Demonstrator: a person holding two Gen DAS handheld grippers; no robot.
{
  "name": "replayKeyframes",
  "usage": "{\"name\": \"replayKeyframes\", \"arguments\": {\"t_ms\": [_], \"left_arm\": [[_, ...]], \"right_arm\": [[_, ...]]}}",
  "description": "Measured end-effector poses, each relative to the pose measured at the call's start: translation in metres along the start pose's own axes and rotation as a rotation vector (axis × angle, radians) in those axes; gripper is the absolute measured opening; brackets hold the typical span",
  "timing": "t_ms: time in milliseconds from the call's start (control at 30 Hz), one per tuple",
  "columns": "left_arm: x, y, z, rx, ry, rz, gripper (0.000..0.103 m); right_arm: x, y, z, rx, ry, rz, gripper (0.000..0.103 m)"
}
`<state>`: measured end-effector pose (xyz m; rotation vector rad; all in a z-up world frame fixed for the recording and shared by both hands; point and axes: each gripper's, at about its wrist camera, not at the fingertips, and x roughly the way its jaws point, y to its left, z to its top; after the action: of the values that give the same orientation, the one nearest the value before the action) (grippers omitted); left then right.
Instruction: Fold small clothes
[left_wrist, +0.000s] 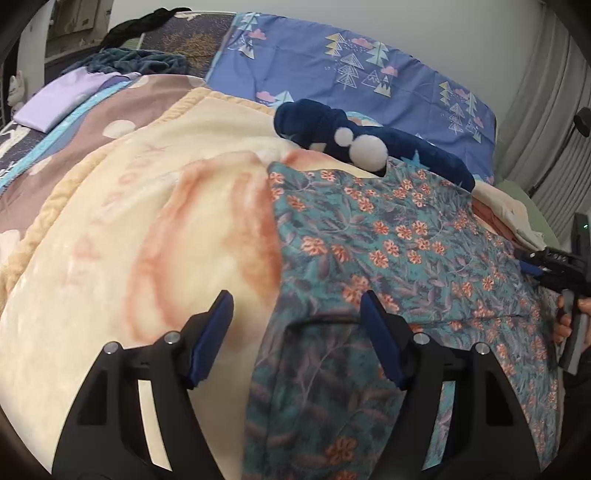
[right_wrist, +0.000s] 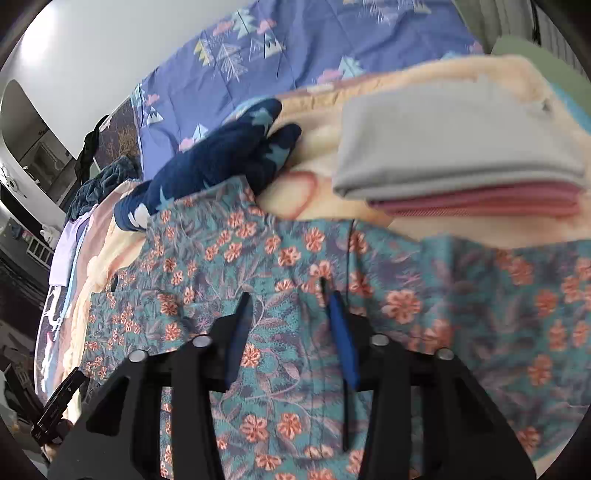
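We look along both tools at a bed covered by a cream blanket (left_wrist: 122, 229) with a peach print. The floral garment (left_wrist: 399, 251), teal with orange flowers, lies spread flat on this blanket, filling the lower right of the left wrist view and most of the right wrist view.

The left hand-held gripper (left_wrist: 297, 314) hovers over the garment's left edge with its blue-padded fingers spread wide; blanket shows under one finger and floral cloth under the other, and nothing is pinched. The right hand-held gripper (right_wrist: 291, 314) points down at the middle of the garment, its fingers parted with floral cloth visible through the gap; we see no fold of fabric caught between the pads. In the left wrist view this tool appears at the far right edge, held by a hand (left_wrist: 569, 321).

Beyond the garment lies a dark blue plush item (left_wrist: 332, 129) with white pompoms, touching the garment's far edge. A folded stack (right_wrist: 458, 155), grey over pink, rests on the blanket just beyond the garment. A blue tree-print sheet (left_wrist: 351, 70) covers the far side of the bed.
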<state>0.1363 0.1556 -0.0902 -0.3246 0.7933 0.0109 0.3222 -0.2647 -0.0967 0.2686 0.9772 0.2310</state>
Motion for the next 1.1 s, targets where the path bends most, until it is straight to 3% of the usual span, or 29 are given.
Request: {"name": "replayKeyframes", "arguments": {"t_ms": [67,100,133,200,267,300,333,433,500,567,600,700,767,833,900,933,1000,1100], "left_arm": [[0.006,0.003,0.010,-0.023,0.020,-0.072,0.080],[0.010,0.004,0.017,-0.039,0.028,-0.104,0.080],[0.017,0.006,0.025,-0.062,0.034,-0.110,0.080],[0.037,0.008,0.043,-0.079,0.056,-0.090,0.079],[0.058,0.009,0.055,-0.072,0.078,-0.058,0.049],[0.067,0.008,0.060,-0.065,0.098,-0.052,0.011],[0.073,0.008,0.065,-0.065,0.113,-0.059,0.004],[0.047,0.006,0.073,-0.058,-0.017,-0.105,0.003],[0.036,0.009,0.075,-0.037,-0.076,-0.069,0.003],[0.041,0.015,0.073,-0.006,-0.062,-0.022,0.005],[0.045,0.016,0.070,0.018,-0.048,0.007,0.009],[0.044,0.015,0.060,0.086,-0.049,0.116,0.039],[0.026,0.011,0.058,0.083,-0.098,0.100,0.040],[0.005,-0.005,0.053,0.122,-0.130,0.019,0.040],[-0.003,-0.025,0.041,0.200,-0.118,-0.022,0.043],[0.006,-0.037,0.031,0.262,-0.065,0.002,0.049],[0.044,-0.049,0.005,0.377,0.075,0.149,0.054],[0.048,-0.055,-0.005,0.414,0.056,0.199,0.054]], "right_arm": [[0.012,-0.001,0.000,0.006,0.025,-0.011,0.038],[0.014,0.002,0.000,-0.013,0.021,-0.025,0.028],[0.015,0.006,0.000,-0.039,0.009,-0.052,0.004],[0.009,0.008,0.000,-0.040,-0.030,-0.061,0.005],[0.002,0.005,0.000,-0.012,-0.058,-0.044,0.005],[-0.002,0.004,0.000,-0.007,-0.070,-0.041,0.005],[-0.007,0.004,0.000,-0.011,-0.084,-0.042,0.005],[-0.018,0.002,-0.002,-0.030,-0.120,-0.026,0.006],[-0.024,-0.002,-0.003,-0.035,-0.162,-0.014,0.008],[-0.023,-0.009,-0.003,-0.016,-0.179,-0.070,0.039],[-0.021,-0.013,-0.003,0.001,-0.172,-0.084,0.039],[-0.022,-0.017,-0.012,0.044,-0.140,-0.026,0.039],[-0.028,-0.003,-0.024,-0.034,-0.129,0.030,0.039],[-0.029,0.015,-0.036,-0.124,-0.100,0.076,0.039],[-0.018,0.026,-0.048,-0.173,-0.032,0.023,0.038],[-0.003,0.028,-0.053,-0.199,0.021,-0.060,0.036],[0.008,0.031,-0.063,-0.255,0.000,-0.118,0.036],[-0.003,0.039,-0.071,-0.286,-0.034,-0.150,0.041]]}}
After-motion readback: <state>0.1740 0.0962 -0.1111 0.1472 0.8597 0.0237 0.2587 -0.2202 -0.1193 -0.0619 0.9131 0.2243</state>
